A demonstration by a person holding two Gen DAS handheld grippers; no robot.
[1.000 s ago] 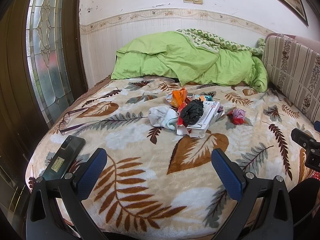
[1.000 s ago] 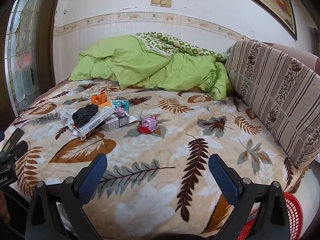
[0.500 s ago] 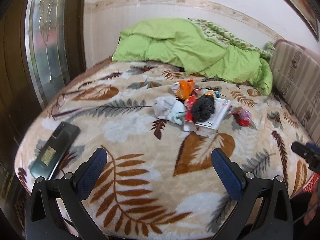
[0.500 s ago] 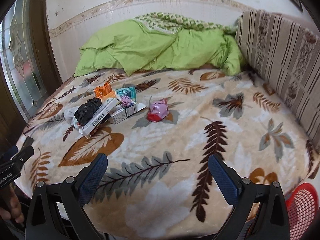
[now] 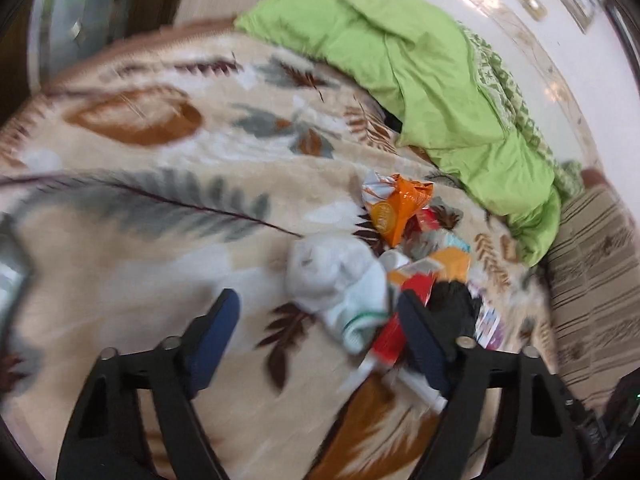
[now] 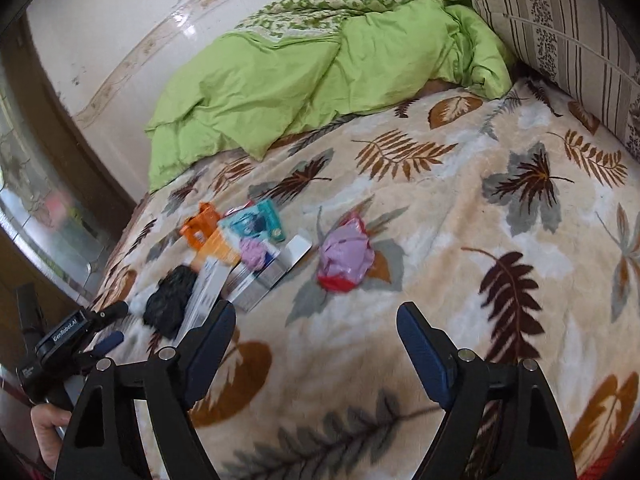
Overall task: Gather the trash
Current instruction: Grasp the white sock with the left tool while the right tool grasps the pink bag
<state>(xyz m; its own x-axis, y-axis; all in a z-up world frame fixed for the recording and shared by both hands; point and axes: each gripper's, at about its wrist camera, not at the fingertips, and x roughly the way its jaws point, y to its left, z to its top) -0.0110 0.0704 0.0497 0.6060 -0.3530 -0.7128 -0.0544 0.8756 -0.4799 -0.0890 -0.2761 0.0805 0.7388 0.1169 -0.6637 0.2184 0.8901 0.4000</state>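
Observation:
A heap of trash lies on the leaf-patterned blanket (image 5: 140,240). It holds a white crumpled cloth (image 5: 336,280), an orange wrapper (image 5: 400,208), a black crumpled bag (image 5: 452,308) and a red packet (image 5: 388,340). My left gripper (image 5: 318,320) hangs just short of the cloth. Its jaws are closing with nothing pressed between them, and its right finger covers part of the heap. In the right wrist view a pink and red crumpled bag (image 6: 346,256) lies ahead of my right gripper (image 6: 316,332). Those jaws are closing too, over bare blanket. The left gripper (image 6: 118,323) shows at the left beside the black bag (image 6: 172,296).
A bunched green duvet (image 6: 320,80) fills the far end of the bed. A striped cushion (image 6: 560,20) lines the right side. White boxes (image 6: 264,276) and a teal packet (image 6: 256,222) lie in the heap. A person's hand (image 6: 48,432) holds the left gripper.
Both grippers have moved forward over the bed toward the trash and rolled. Both pairs of jaws have narrowed. The heap now lies right at the left gripper's fingertips.

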